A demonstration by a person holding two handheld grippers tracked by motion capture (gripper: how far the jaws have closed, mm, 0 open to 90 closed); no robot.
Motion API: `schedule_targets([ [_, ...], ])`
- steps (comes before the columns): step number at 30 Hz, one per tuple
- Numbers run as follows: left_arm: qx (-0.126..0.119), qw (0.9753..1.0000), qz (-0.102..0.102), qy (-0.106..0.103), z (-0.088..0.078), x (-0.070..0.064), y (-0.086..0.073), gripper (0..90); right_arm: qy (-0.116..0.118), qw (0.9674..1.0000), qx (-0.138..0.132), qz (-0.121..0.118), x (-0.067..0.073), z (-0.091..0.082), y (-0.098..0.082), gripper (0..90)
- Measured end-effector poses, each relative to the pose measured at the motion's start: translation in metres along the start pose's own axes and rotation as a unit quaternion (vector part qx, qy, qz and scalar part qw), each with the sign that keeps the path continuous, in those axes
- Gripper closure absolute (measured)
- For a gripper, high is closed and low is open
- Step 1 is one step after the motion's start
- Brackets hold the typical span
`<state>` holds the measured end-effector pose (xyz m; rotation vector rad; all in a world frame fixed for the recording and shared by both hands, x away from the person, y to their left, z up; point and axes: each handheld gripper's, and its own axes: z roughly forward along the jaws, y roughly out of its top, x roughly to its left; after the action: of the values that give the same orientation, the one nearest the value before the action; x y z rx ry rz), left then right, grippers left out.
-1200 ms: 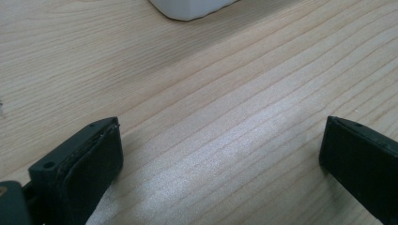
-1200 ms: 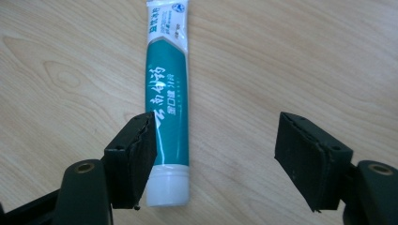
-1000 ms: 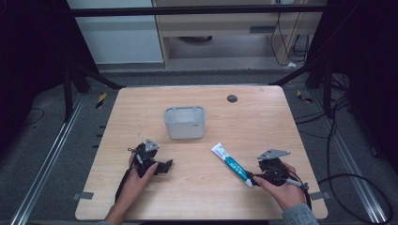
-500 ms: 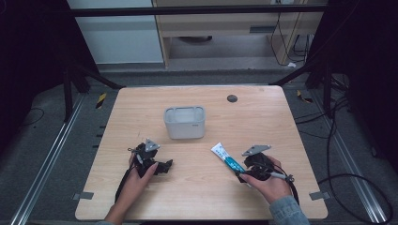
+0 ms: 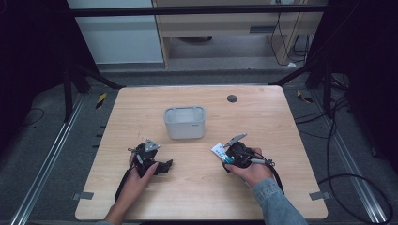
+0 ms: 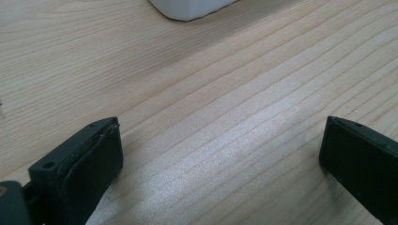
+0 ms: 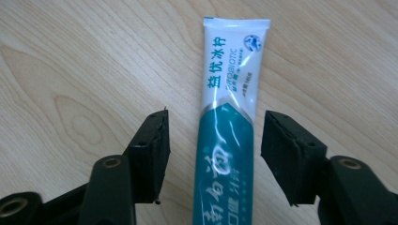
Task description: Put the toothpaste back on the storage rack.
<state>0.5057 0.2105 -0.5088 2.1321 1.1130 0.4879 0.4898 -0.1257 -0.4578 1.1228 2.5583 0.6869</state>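
toothpaste tube, white at its crimped end and teal toward the cap, lies flat on the wooden counter, right of the middle and nearer the front edge than the back. in the high view its white end pokes out from under the right claw, pointing toward the white tub that stands near the counter's middle.

the step in hand looks like the approach to a grasp. in the right gripper view the right claw straddles the tube: one jaw on each side of the teal part, both spread wider than the tube and with wood showing in the gaps, so nothing is gripped yet. the tube runs nearly straight up between the jaws, a little closer to the right-hand one.

the left claw sits low over bare wood toward the front left part of the counter, jaws wide apart and empty, with a corner of the tub at the top of its view. in the high view it rests well apart from the tube.

next move, as i judge it: settle the right claw down until the pads flank the tube's sides, then close evenly. the tube is soft and flat, so a squeeze too high could slip over it, and a hard squeeze may dent it. the tub seems the likely destination, though that is a guess.
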Motion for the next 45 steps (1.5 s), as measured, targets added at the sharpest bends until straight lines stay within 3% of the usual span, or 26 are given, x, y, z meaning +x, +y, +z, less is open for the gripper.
schedule_targets([
  [8, 0.001, 1.0, 0.002, 0.0, 0.0, 0.0, 0.0, 0.0, -0.002, 0.9998, 0.018, -0.002, -0.001, 0.012, 0.013, 40.5],
  [13, 0.001, 1.0, 0.002, -0.001, 0.0, 0.0, 0.0, 0.0, -0.005, 0.9988, 0.046, 0.018, -0.003, 0.019, 0.02, 44.8],
  [19, 0.001, 1.0, 0.002, -0.001, 0.0, 0.0, 0.0, 0.0, -0.003, 0.998, 0.061, 0.017, -0.004, 0.024, 0.025, 49.3],
  [33, 0.0, 1.0, 0.001, -0.001, 0.0, 0.0, 0.0, 0.0, -0.006, 0.997, 0.073, 0.026, -0.008, 0.031, 0.027, 54.5],
  [42, 0.001, 1.0, 0.002, -0.001, 0.0, 0.0, 0.0, 0.0, -0.021, 0.9964, 0.082, -0.003, -0.004, 0.032, 0.032, 60.2],
  [45, 0.001, 1.0, 0.002, -0.001, 0.0, 0.0, 0.0, 0.0, -0.016, 0.9966, 0.081, 0.005, -0.005, 0.032, 0.031, 59.9],
])
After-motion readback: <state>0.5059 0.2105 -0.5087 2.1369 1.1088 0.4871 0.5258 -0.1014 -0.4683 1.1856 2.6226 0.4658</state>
